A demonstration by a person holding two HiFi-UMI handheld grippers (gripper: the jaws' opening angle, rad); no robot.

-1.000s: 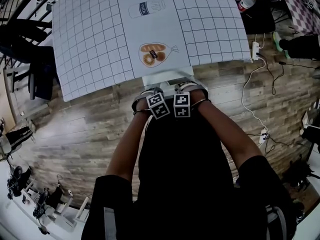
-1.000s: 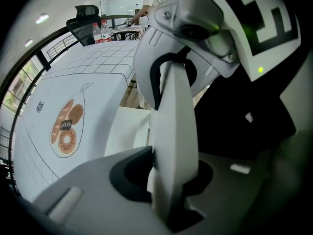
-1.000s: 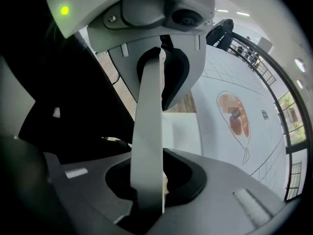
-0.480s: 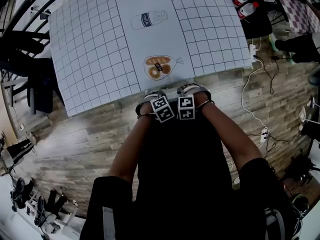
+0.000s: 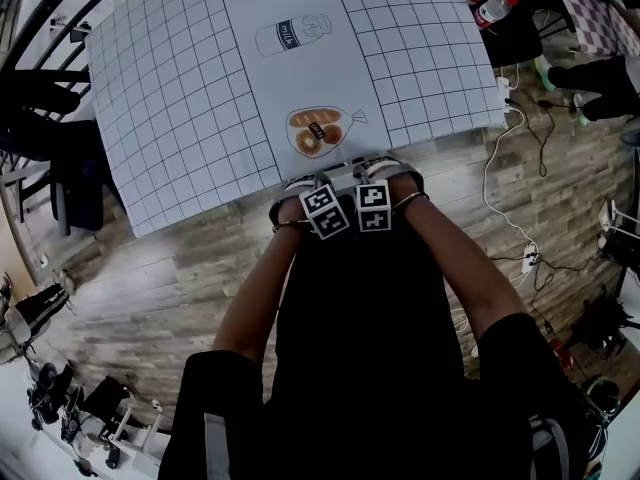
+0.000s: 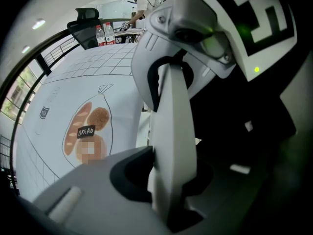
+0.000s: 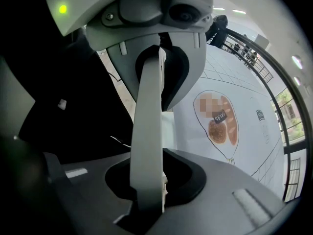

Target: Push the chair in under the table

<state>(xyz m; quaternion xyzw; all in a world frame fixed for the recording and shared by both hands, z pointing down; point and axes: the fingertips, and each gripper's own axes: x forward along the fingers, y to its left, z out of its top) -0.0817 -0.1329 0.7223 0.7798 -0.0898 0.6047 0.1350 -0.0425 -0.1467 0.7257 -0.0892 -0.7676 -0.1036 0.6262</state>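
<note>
**Two Words Legible on the Table**

"BREAD" is printed in white capitals on a small black label [image 6: 86, 130], which is set on a drawn clear bag of brown loaves [image 6: 100, 117]. That bag is pictured on the white, black-gridded table [image 5: 180, 88]. "milk" is written along a drawn white bottle [image 5: 293, 36] pictured farther up the same surface.

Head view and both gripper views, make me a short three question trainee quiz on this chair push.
1. True or false: in the head view, the left gripper and right gripper sit side by side at the table edge.
2. Which print lies nearest them? A a fish, B a bread bag, C a pizza.
3. In the left gripper view, where do the tongs dip?
Key: 1 true. 2 B, the bread bag. 3 Into the dark oval opening in the grey chair top.
</note>
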